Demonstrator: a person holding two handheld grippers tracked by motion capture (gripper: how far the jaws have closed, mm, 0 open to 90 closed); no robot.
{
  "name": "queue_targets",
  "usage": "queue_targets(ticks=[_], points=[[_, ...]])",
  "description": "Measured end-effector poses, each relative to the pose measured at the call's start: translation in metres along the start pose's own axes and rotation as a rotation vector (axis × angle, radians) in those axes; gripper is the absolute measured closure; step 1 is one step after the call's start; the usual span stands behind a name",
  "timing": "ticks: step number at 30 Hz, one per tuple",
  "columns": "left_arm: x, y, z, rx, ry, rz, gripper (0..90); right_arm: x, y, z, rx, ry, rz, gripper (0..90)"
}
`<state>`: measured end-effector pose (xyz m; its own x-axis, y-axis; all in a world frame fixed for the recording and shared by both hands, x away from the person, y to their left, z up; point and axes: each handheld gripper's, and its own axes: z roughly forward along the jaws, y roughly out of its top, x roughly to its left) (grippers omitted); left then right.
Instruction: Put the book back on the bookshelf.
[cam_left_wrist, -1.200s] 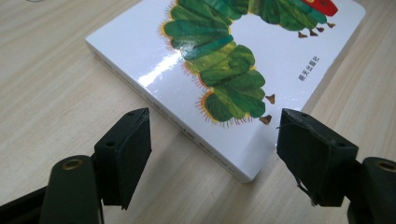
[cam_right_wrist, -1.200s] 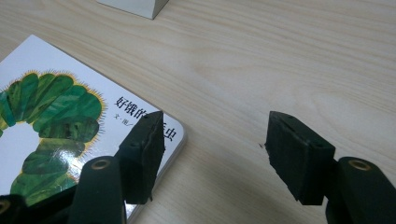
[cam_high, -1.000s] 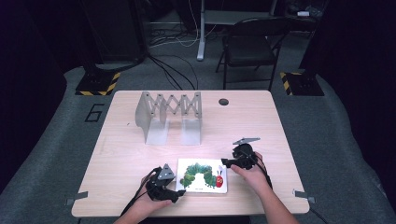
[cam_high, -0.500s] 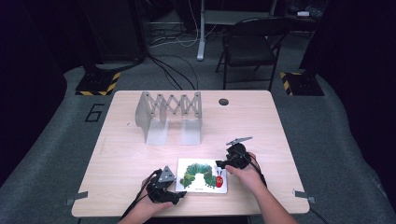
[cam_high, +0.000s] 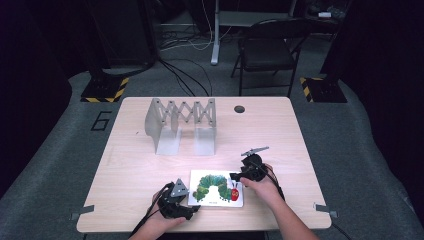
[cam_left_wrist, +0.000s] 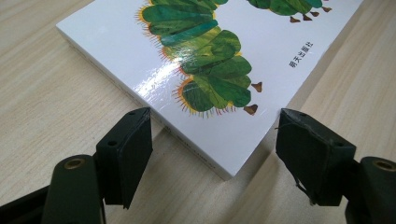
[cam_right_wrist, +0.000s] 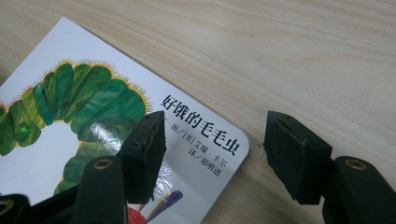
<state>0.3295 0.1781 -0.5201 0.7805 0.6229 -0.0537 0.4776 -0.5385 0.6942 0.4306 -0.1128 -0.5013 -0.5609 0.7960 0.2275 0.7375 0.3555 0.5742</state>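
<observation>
A white picture book (cam_high: 216, 188) with a green caterpillar on its cover lies flat near the front edge of the wooden table (cam_high: 280, 130). My left gripper (cam_high: 191, 208) rests at the book's near left corner. In the left gripper view the book's (cam_left_wrist: 210, 56) corner sits between the spread jaws of that gripper (cam_left_wrist: 215, 156), and neither pad touches it. My right gripper (cam_high: 239, 177) is at the book's far right corner. In the right gripper view one jaw of that gripper (cam_right_wrist: 219, 156) hovers over the book's (cam_right_wrist: 93, 116) cover and the other over bare wood.
A grey accordion-style rack (cam_high: 180, 122) stands at the middle left of the table. A small dark round hole (cam_high: 239, 109) is near the far edge. A folding chair (cam_high: 265, 50) stands on the floor beyond the table.
My right gripper has slid left and slightly nearer, onto the book's far right corner. The left gripper and the book have stayed put.
</observation>
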Motion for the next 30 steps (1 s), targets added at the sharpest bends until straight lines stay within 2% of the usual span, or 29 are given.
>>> queue_targets(ticks=[4,5,8,16,20,21,24,26,27,30], points=[[-0.001,0.000,0.000,0.006,0.005,0.002,26.7,0.005,0.001,0.001,0.009,0.005,0.018,38.8],[-0.001,0.000,0.000,0.005,0.005,0.001,26.6,0.009,0.001,0.002,0.018,-0.014,-0.002,38.5],[-0.003,0.000,0.001,-0.007,0.023,-0.006,26.5,0.011,0.002,0.003,0.016,-0.032,-0.004,38.1],[-0.005,-0.001,0.002,-0.014,0.031,-0.020,25.1,0.010,0.005,0.006,0.005,-0.026,0.012,38.6],[-0.007,0.000,0.003,-0.015,0.038,-0.027,24.2,0.011,0.009,0.009,-0.020,-0.005,0.025,39.9],[-0.008,0.000,0.003,-0.011,0.060,-0.022,23.7,0.010,0.010,0.009,-0.027,0.016,0.027,42.1],[-0.010,0.000,0.004,-0.011,0.066,-0.023,22.9,0.011,0.011,0.008,-0.029,0.031,0.037,42.1],[-0.011,0.000,0.004,-0.010,0.056,-0.024,23.0,0.014,0.010,0.006,-0.029,0.002,0.008,40.6],[-0.011,0.000,0.004,-0.004,0.058,-0.017,23.0,0.014,0.010,0.006,-0.029,0.002,0.008,40.6],[-0.013,0.000,0.005,-0.013,0.074,-0.011,23.0,0.018,0.008,0.002,-0.020,-0.057,-0.015,39.5]])
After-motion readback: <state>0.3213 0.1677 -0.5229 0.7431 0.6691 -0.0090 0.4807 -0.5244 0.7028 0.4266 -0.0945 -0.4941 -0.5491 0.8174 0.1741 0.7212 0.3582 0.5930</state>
